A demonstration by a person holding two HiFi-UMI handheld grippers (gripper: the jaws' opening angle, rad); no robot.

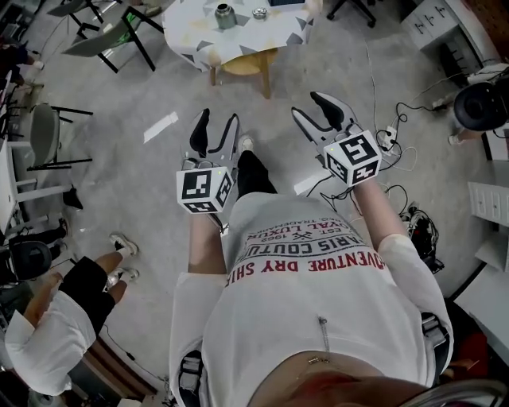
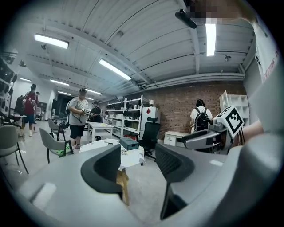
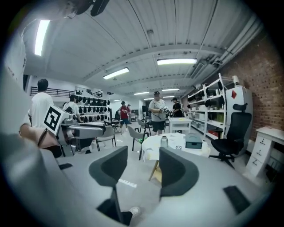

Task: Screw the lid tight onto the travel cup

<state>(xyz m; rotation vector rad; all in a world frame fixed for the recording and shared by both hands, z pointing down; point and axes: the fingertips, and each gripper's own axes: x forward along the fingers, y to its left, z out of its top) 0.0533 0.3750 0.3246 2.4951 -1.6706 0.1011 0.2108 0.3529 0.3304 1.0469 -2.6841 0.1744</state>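
Head view, looking steeply down over the operator's white printed shirt. The left tool [image 1: 216, 127] and right tool [image 1: 312, 107] are held out side by side at 12 o'clock from the torso, above bare floor. Each tool's jaws stand moderately apart with nothing between them; the left gripper view [image 2: 138, 166] and right gripper view [image 3: 143, 170] show only floor and distant furniture through the gaps. The travel cup [image 1: 225, 14] stands upright on the round white worktop [image 1: 199, 36] at the 12 o'clock edge of the frame, well apart from both tools. The lid [image 1: 260, 13] lies separately on the same surface at 3 o'clock of the cup. In the right gripper view the cup [image 3: 164, 141] and lid [image 3: 179, 147] appear small above the jaw gap, with a dark box [image 3: 194, 141] at 3 o'clock of them. That box is almost wholly cut off by the upper frame edge in the head view. In the left gripper view the box [image 2: 129, 142] and a small object beside it, probably the lid [image 2: 124, 151], can be made out. The cup cannot be found there, and the left jaw covers part of the worktop. A wooden stool [image 1: 246, 63] is partly hidden beneath the worktop. A bystander [image 1: 56, 318] at 8 o'clock is cut off by the frame edge.
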